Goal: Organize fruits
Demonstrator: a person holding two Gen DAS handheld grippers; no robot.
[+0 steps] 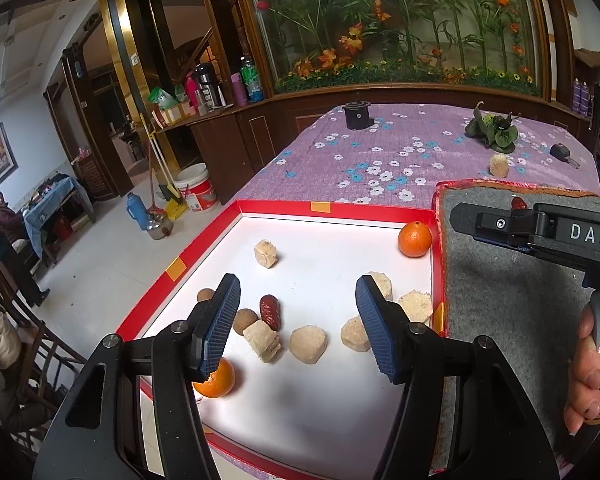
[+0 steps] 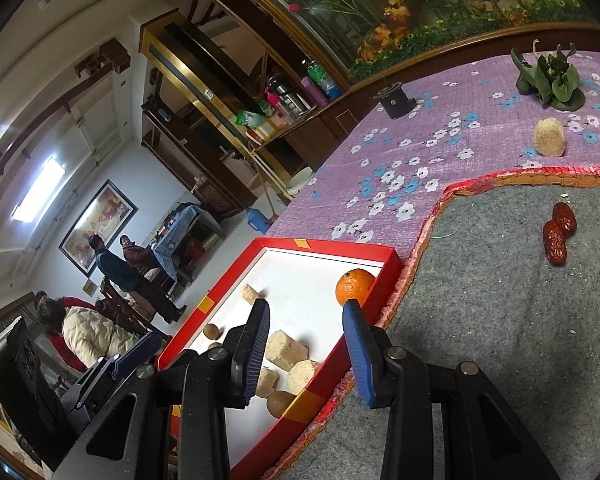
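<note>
Both claws hung empty with jaws apart, the left claw (image 1: 298,322) over the red tray (image 1: 284,205) and its date (image 1: 269,312), the right claw (image 2: 306,350) at the tray's rim beside the gray mat (image 2: 500,320). Biggest risk I saw: that date sat jammed against a beige chunk (image 1: 262,340), so closing there could've grabbed both. The near orange (image 1: 216,380) was half hidden behind a finger.

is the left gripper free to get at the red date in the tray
Probably yes. The left gripper hangs open and empty over the red tray, and the red date lies uncovered just ahead between its fingers. A longan and a pale block touch it, so they may get nudged.
</note>
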